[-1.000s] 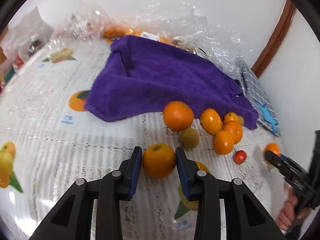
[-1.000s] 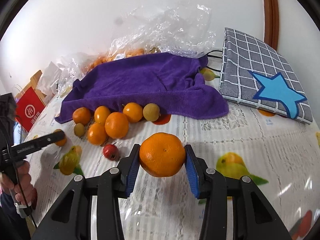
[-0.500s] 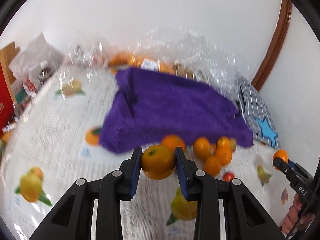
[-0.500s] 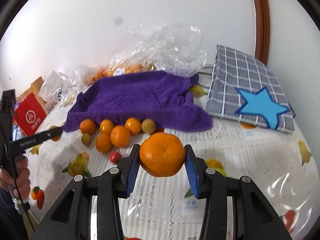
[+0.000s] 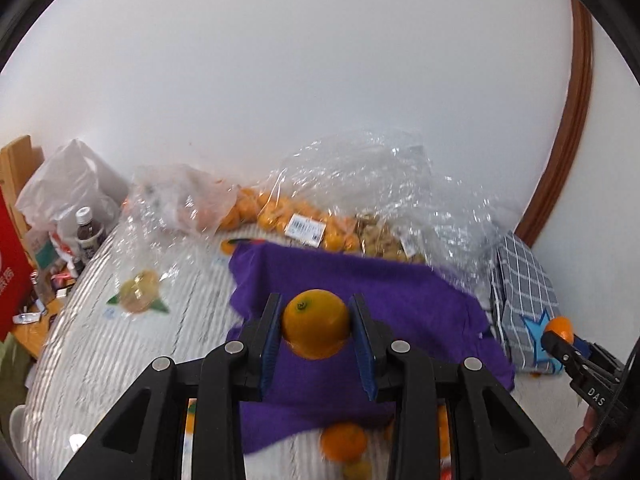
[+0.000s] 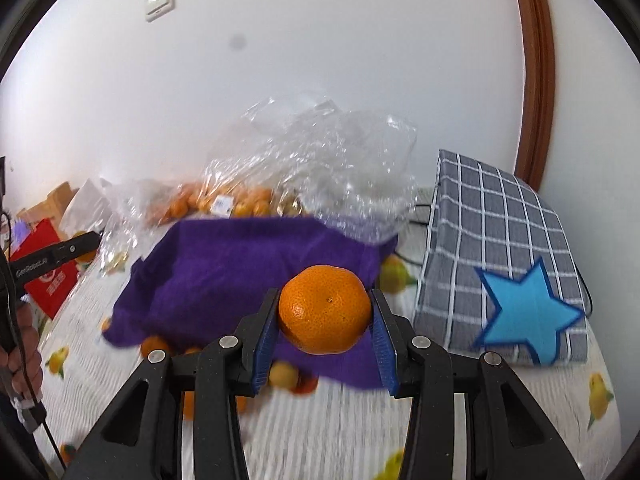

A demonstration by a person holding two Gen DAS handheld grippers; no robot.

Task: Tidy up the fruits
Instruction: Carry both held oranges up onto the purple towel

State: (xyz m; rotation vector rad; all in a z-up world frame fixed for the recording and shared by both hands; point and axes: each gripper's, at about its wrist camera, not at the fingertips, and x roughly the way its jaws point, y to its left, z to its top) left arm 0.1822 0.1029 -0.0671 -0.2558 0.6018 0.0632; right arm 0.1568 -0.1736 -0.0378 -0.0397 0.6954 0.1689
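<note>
My left gripper (image 5: pixel 316 326) is shut on an orange (image 5: pixel 316 322), held in the air over the purple towel (image 5: pixel 400 304). In the right wrist view my right gripper (image 6: pixel 325 314) is shut on a larger orange (image 6: pixel 325 308), also lifted above the purple towel (image 6: pixel 224 272). Loose oranges lie at the towel's near edge, one (image 5: pixel 344 442) low in the left wrist view and one (image 6: pixel 154 346) partly behind my right fingers. The right gripper's tip with its orange (image 5: pixel 560 330) shows at the right edge of the left wrist view.
Clear plastic bags (image 5: pixel 360 200) holding several oranges sit behind the towel by the wall. A grey checked bag with a blue star (image 6: pixel 504 272) lies at the right. A red bag (image 6: pixel 48 280), a bottle (image 5: pixel 86 228) and clutter stand at the left. The fruit-print tablecloth (image 5: pixel 120 352) covers the table.
Both grippers have risen and tilted up with their oranges; the loose fruit pile has dropped to the bottom of both views and the wall fills more of each.
</note>
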